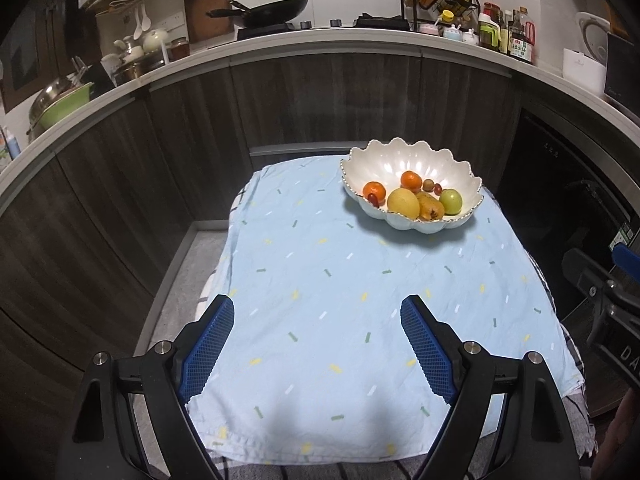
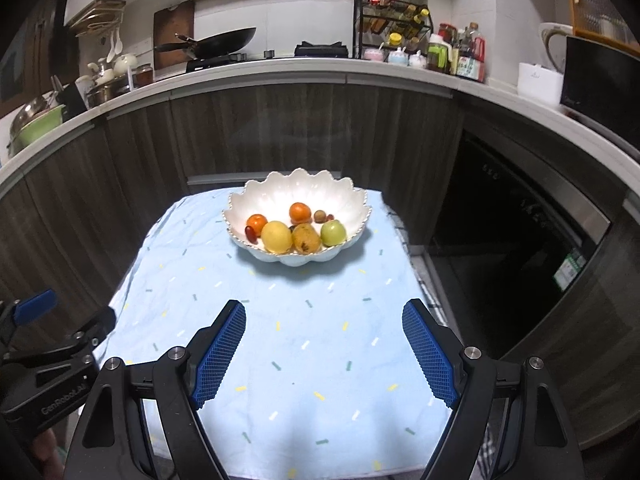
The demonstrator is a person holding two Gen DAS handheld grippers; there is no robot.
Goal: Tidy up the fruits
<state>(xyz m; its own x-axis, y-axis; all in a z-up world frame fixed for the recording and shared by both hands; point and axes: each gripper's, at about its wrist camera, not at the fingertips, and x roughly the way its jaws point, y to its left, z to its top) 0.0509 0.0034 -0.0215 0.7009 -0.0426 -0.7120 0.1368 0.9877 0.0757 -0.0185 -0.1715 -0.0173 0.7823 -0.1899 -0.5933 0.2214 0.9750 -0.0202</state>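
Note:
A white scalloped bowl (image 1: 384, 160) (image 2: 260, 200) stands at the far end of a table under a light blue cloth (image 1: 340, 300) (image 2: 312, 340). In it lie two oranges (image 1: 374, 190) (image 2: 300, 212), a yellow round fruit (image 1: 402, 202) (image 2: 276, 236), a brownish pear (image 1: 430, 207) (image 2: 306, 238), a green apple (image 1: 451, 201) (image 2: 333, 233) and a few small red and brown fruits (image 1: 433, 187) (image 2: 251, 233). My left gripper (image 1: 317, 308) is open and empty over the near cloth. My right gripper (image 2: 324, 314) is open and empty, also short of the bowl.
A dark wood cabinet front and a white kitchen counter (image 1: 320, 40) curve behind the table, bearing a wok (image 1: 272, 10), bottles (image 1: 516, 36) and pots. A dark oven (image 2: 520, 240) stands to the right. The other gripper shows at each view's edge (image 1: 608, 292) (image 2: 52, 344).

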